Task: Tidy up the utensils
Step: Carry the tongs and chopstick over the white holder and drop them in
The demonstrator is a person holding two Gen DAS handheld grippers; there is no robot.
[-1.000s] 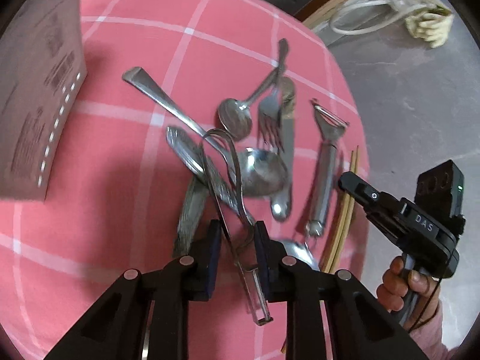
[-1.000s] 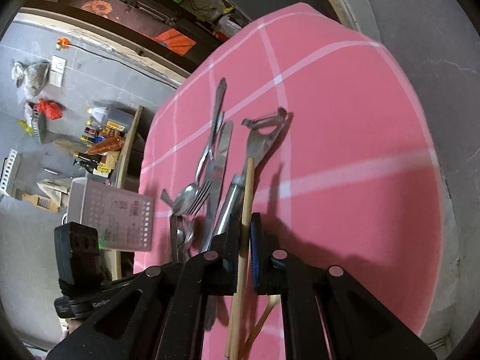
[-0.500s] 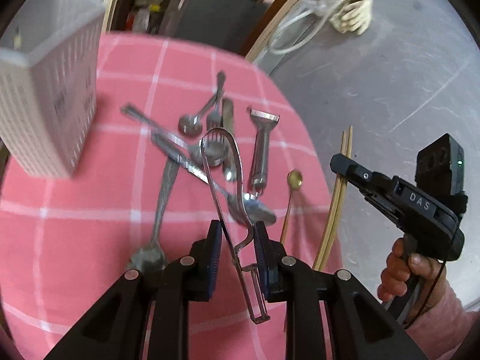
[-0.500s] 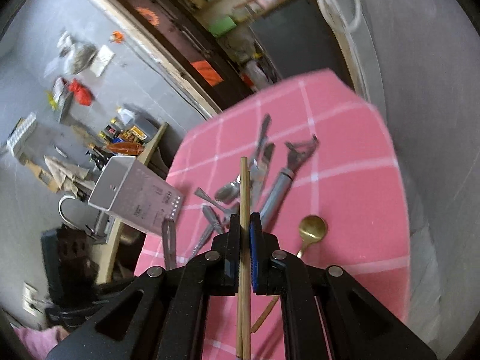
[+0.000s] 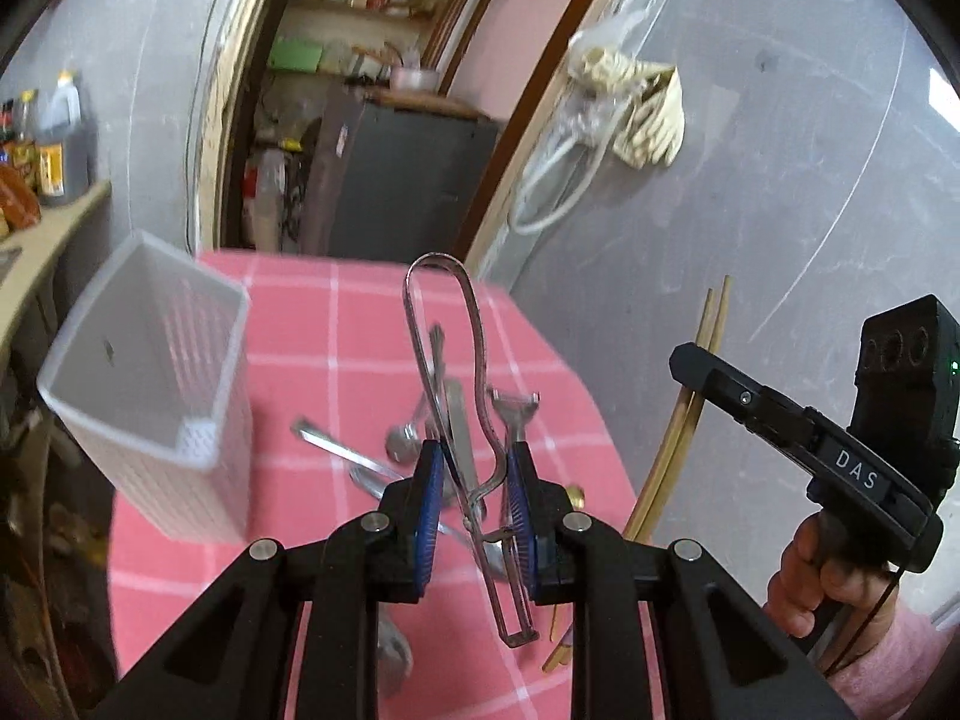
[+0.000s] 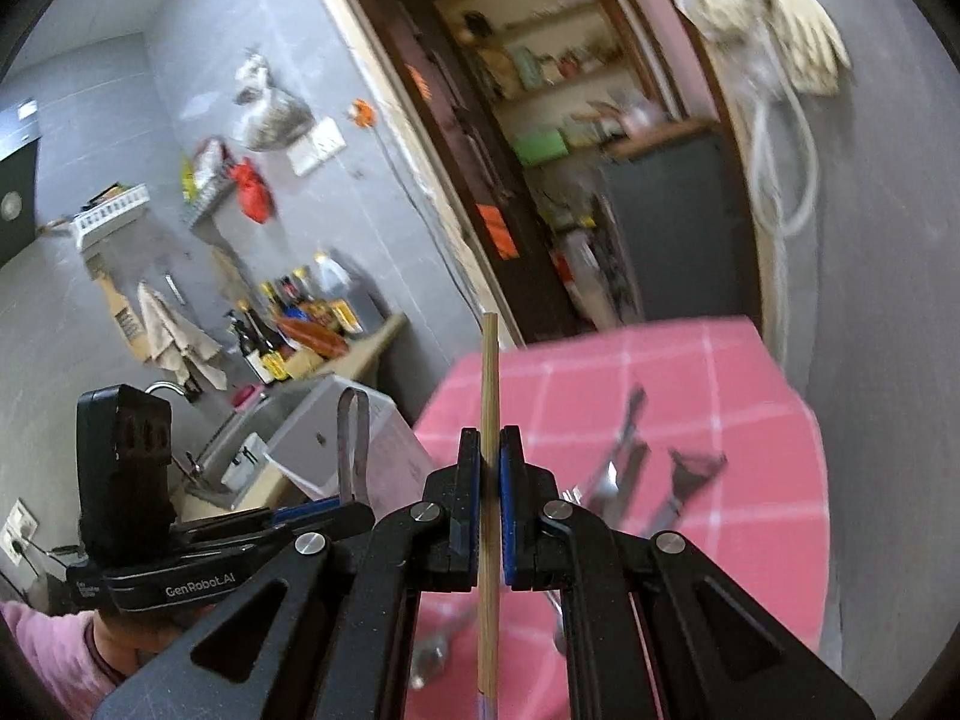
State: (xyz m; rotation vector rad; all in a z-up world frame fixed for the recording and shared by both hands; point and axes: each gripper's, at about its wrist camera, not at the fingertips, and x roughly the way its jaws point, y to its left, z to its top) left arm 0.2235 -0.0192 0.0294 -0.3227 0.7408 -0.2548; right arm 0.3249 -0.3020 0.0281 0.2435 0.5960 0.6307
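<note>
My left gripper (image 5: 474, 468) is shut on a wire-loop metal peeler (image 5: 474, 324), held up above the pink checked table (image 5: 360, 312). Below it lies a pile of steel spoons, forks and a knife (image 5: 420, 432), with a straight-handled peeler (image 5: 516, 414) beside them. A white perforated utensil holder (image 5: 150, 372) stands at the left. My right gripper (image 6: 491, 462) is shut on wooden chopsticks (image 6: 489, 372), which point up and forward. In the left wrist view that right gripper (image 5: 690, 360) hangs off the table's right side with the chopsticks (image 5: 714, 312). A hand (image 5: 822, 570) holds it.
The table's far edge meets a doorway with shelves and a dark cabinet (image 5: 408, 180). A counter with bottles (image 6: 300, 324) runs along the left behind the holder. A bag and a hose (image 5: 624, 102) hang on the grey wall to the right.
Both grippers have risen off the table with the loop peeler and the chopsticks still in them. Both views have tilted up, and the doorway and the holder's open top now show.
</note>
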